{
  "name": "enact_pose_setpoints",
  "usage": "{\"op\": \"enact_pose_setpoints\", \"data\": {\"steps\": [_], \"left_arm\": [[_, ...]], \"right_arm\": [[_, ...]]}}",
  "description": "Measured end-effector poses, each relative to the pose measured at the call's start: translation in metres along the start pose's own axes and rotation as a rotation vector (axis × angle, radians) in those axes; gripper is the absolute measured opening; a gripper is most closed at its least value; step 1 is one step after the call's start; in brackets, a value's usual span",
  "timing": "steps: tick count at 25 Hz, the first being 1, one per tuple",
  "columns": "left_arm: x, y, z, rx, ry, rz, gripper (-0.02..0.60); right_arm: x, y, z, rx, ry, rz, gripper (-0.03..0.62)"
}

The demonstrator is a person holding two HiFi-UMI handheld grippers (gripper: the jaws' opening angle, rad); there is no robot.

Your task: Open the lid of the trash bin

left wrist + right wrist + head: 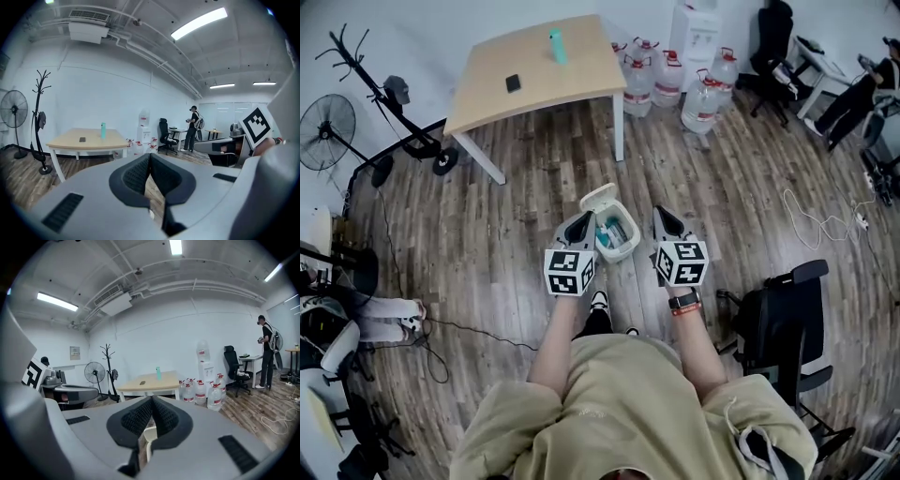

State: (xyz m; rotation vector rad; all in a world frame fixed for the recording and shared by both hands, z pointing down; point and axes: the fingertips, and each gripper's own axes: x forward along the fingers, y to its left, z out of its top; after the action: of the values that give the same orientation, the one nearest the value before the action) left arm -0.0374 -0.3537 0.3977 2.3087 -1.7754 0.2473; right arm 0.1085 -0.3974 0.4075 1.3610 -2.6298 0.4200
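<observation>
The left claw (149,157) is pressed together. Its two dark tips touch, and nothing is held between them. The right claw (152,399) is pressed together too, tip to tip, and it holds nothing. Low down in the gap behind the right claw's tips, a bit of white edge shows. I cannot tell what it is.

From the head view, the left claw (581,217) and the right claw (661,214) both point forward, away from the person. The trash bin (628,246) sits on the wood floor (506,244) between the two claws. The left claw is just beside it, and the right claw is near it on the other side. Neither claw touches the bin. The bin is small and white. Its lid (598,197) is up, tipped back on the far side, so you can see blue-green stuff inside.

Farther off stands a light wood surface (572,75) with white legs. A blue-green bottle (557,45) stands upright on it, and a small dark flat thing (514,83) lies near the bottle. Big water jugs (667,80) sit on the floor at the right of it. A standing fan (326,131) is far off to the left. A black chair (778,323) is close on the person's right side.
</observation>
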Motion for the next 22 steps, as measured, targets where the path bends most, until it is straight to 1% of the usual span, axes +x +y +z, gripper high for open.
{"op": "enact_pose_setpoints", "data": {"steps": [4, 9, 18, 22], "left_arm": [[-0.014, -0.011, 0.021, 0.004, -0.051, -0.001, 0.023], [-0.024, -0.017, 0.034, 0.033, -0.111, 0.009, 0.023], [-0.036, -0.021, 0.030, 0.027, -0.140, 0.017, 0.025], [-0.037, -0.021, 0.036, 0.004, -0.187, -0.008, 0.025]], "right_arm": [[-0.017, 0.010, 0.025, -0.028, -0.063, 0.006, 0.012], [-0.029, 0.015, 0.041, -0.129, -0.106, -0.034, 0.012], [-0.041, 0.019, 0.034, -0.091, -0.117, -0.027, 0.012], [-0.042, 0.022, 0.035, -0.077, -0.118, -0.017, 0.012]]}}
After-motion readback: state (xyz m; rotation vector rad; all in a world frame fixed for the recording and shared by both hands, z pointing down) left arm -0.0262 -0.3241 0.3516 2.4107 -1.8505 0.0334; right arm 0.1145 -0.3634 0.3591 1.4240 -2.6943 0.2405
